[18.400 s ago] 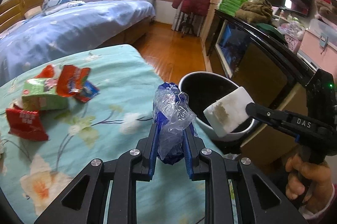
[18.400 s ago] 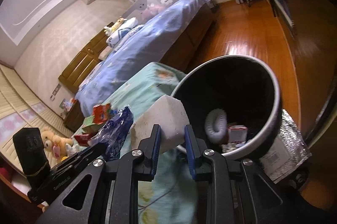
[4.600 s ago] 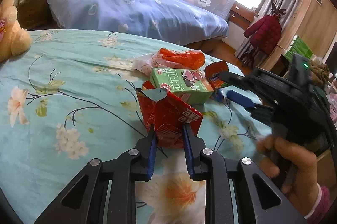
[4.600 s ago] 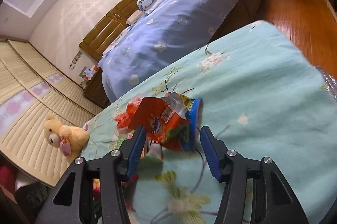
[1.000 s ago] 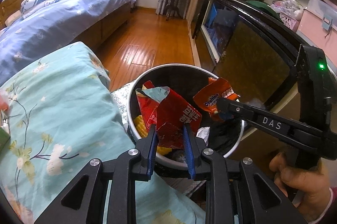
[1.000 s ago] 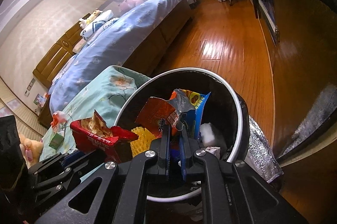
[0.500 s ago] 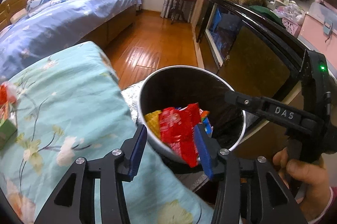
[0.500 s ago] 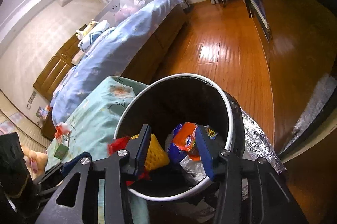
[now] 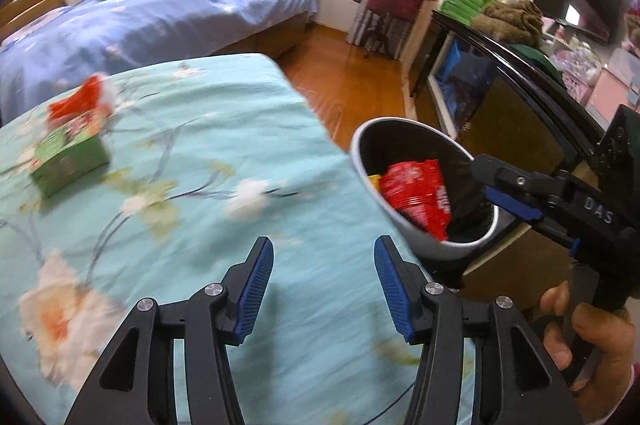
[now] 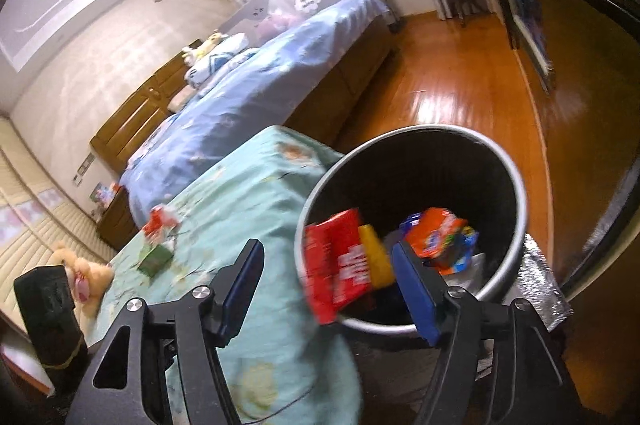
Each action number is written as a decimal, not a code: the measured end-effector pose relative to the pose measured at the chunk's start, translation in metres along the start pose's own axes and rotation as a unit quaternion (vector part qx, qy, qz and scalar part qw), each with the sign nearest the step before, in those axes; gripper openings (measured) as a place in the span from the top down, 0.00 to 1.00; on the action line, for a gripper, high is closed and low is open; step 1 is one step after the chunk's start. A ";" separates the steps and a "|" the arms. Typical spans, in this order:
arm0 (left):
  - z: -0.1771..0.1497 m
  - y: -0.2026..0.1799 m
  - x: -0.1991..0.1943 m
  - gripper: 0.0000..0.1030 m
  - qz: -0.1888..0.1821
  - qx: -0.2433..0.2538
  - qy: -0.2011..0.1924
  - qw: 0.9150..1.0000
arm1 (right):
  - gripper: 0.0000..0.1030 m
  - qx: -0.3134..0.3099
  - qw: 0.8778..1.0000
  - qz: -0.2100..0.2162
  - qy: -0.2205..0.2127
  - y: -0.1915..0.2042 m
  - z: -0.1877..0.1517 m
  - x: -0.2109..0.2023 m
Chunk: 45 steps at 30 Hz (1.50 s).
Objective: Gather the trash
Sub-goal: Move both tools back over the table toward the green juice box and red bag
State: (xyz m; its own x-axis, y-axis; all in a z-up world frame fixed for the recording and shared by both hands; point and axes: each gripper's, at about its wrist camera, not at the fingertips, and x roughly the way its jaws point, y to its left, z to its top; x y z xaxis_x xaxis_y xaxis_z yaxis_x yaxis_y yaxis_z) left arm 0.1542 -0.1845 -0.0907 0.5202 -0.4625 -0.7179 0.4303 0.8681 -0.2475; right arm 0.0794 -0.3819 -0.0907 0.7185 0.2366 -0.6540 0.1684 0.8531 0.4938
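A grey trash bin (image 9: 362, 161) (image 10: 516, 181) stands beside the bed. Inside lie a red wrapper (image 9: 416, 193) (image 10: 338, 261), a yellow wrapper (image 10: 374, 257) and an orange wrapper (image 10: 436, 241). My left gripper (image 9: 324, 265) hovers over the teal bedspread, jaws opening, nothing between them. My right gripper (image 10: 328, 265) (image 9: 486, 183) is at the bin's near rim, jaws opening and gripping nothing. On the bedspread remain a green carton (image 9: 68, 157) (image 10: 156, 257) and a red-orange wrapper (image 9: 80, 97) (image 10: 160, 219), far from both grippers.
The teal floral bedspread (image 9: 200, 185) ends at the bin. A dark glass cabinet (image 9: 520, 105) stands right behind the bin. A teddy bear (image 10: 84, 273) sits at the bed's far end. A blue bed (image 9: 160, 17) and wooden floor (image 10: 460, 89) lie beyond.
Both grippers opened and let their wrappers drop into the bin. The left gripper swung left from over the bin to the bedspread. The right gripper drew back a little.
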 end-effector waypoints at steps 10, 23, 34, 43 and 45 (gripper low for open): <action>-0.019 0.050 -0.045 0.49 0.038 -0.050 -0.019 0.998 | 0.33 -0.033 0.998 0.041 0.025 0.048 -0.018 0.020; -0.024 0.108 -0.069 0.49 0.077 -0.092 -0.025 0.992 | 0.33 -0.061 0.994 0.070 0.064 0.089 -0.027 0.059; 0.018 0.173 -0.036 0.34 0.095 -0.038 0.010 0.995 | 0.33 -0.064 0.992 0.079 0.080 0.104 -0.026 0.082; 0.059 0.195 -0.003 0.23 0.081 0.029 0.023 0.996 | 0.33 -0.066 0.991 0.082 0.088 0.109 -0.015 0.102; 0.064 0.195 0.005 0.22 0.081 0.049 0.029 0.995 | 0.33 -0.066 0.990 0.082 0.089 0.110 -0.012 0.108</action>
State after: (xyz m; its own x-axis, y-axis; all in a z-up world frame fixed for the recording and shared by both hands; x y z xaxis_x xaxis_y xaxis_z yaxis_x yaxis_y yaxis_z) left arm 0.2881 -0.0288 -0.1007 0.5460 -0.3035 -0.7809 0.4150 0.9077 -0.0626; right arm 0.1672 -0.2564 -0.1138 0.5959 0.4464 -0.6675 -0.0389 0.8464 0.5312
